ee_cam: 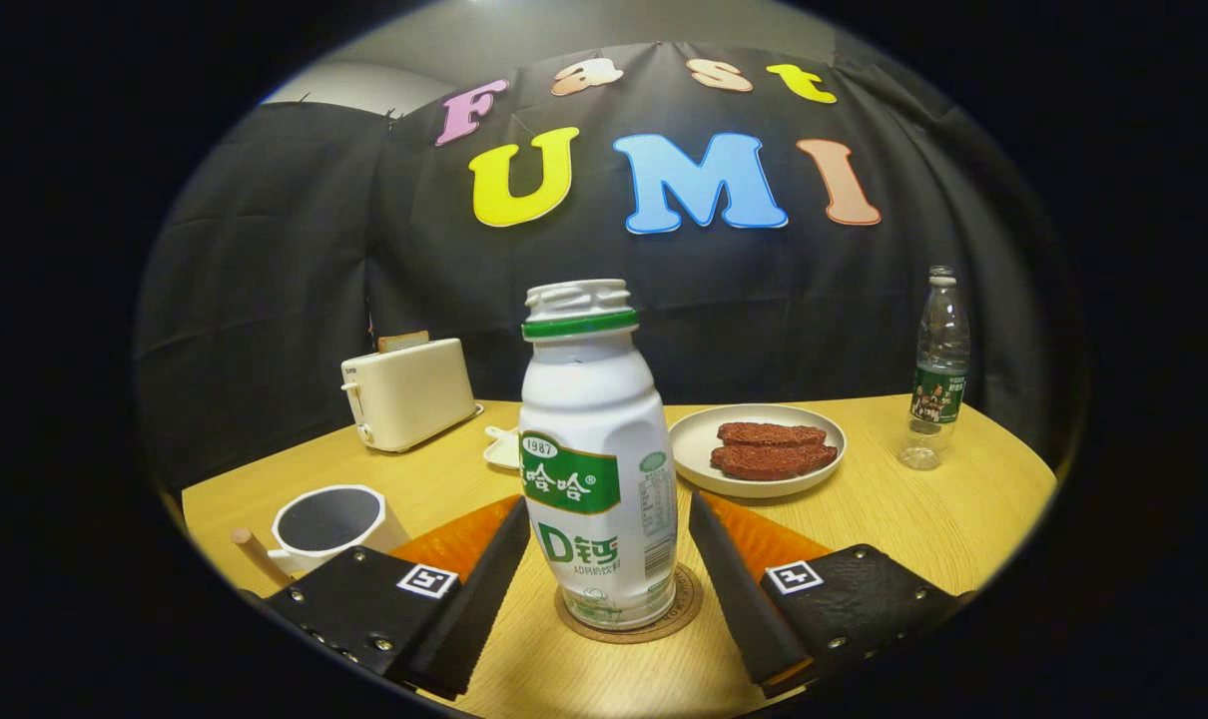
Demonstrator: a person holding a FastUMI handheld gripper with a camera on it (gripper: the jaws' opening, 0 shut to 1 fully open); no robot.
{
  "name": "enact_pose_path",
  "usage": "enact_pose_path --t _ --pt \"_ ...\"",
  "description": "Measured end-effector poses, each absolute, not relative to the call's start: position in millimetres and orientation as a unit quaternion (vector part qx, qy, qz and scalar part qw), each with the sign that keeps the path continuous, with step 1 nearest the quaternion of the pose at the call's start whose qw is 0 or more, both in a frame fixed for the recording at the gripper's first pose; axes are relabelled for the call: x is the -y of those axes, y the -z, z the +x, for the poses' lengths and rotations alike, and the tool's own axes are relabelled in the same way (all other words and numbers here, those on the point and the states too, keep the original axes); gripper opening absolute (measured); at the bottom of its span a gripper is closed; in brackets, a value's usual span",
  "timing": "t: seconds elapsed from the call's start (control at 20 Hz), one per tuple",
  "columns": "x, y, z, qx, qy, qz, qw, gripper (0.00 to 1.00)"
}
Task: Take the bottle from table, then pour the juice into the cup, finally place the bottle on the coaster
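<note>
Table (894,519): round, wooden, carrying everything below; a knocked bottle could roll across it.
Toaster (407,401): far left, well apart from the work, no likely hazard.
Plate (699,439): behind the bottle, holding two brown slices; a fall backward would strike it.
Bottle (596,469): white, uncapped, upright on the coaster between the fingers; a nudge could tip it and spill any juice left inside.
Gripper (604,569): released, jaws spread, a gap showing on each side of the bottle; pulling back crookedly risks clipping it.
Cup (329,521): white, just left of the left finger, exposed to a sideways swing.
Coaster (664,621): cork, thin, under the bottle; might drag along.
</note>
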State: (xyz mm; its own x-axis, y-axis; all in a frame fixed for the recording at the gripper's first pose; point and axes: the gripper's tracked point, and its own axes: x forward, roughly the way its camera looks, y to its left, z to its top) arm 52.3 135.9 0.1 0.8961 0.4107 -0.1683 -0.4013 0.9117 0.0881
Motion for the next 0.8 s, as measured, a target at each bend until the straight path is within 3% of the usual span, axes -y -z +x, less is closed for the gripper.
enact_pose_path --t 0.8 --pt "-132.8 -28.0 46.5 -0.053 -0.189 0.002 0.981 0.98"
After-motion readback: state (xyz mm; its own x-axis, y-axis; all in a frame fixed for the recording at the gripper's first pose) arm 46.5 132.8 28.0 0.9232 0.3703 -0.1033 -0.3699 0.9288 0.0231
